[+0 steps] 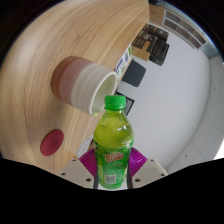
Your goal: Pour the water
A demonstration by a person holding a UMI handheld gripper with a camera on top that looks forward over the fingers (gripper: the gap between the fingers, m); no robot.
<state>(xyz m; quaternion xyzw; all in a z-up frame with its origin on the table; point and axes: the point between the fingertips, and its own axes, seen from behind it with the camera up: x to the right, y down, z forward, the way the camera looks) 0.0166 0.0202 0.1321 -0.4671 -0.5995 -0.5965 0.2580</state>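
A green plastic bottle [113, 140] with a green cap and a printed label stands upright between my fingers, held up off the table. My gripper [112, 163] is shut on the bottle, both magenta pads [91, 160] pressing its lower sides. Beyond and to the left of the bottle's cap, a cup [84, 83] with a pinkish body and a cream rim lies tilted in view on the light wooden table [60, 35], its mouth turned toward the bottle. The bottle's base is hidden below the fingers.
A small round pink lid or coaster [51, 143] rests on the wood left of the fingers. The table's edge runs diagonally past the cup; beyond it is pale floor [180, 110]. Dark furniture and boxes [150, 45] stand further back.
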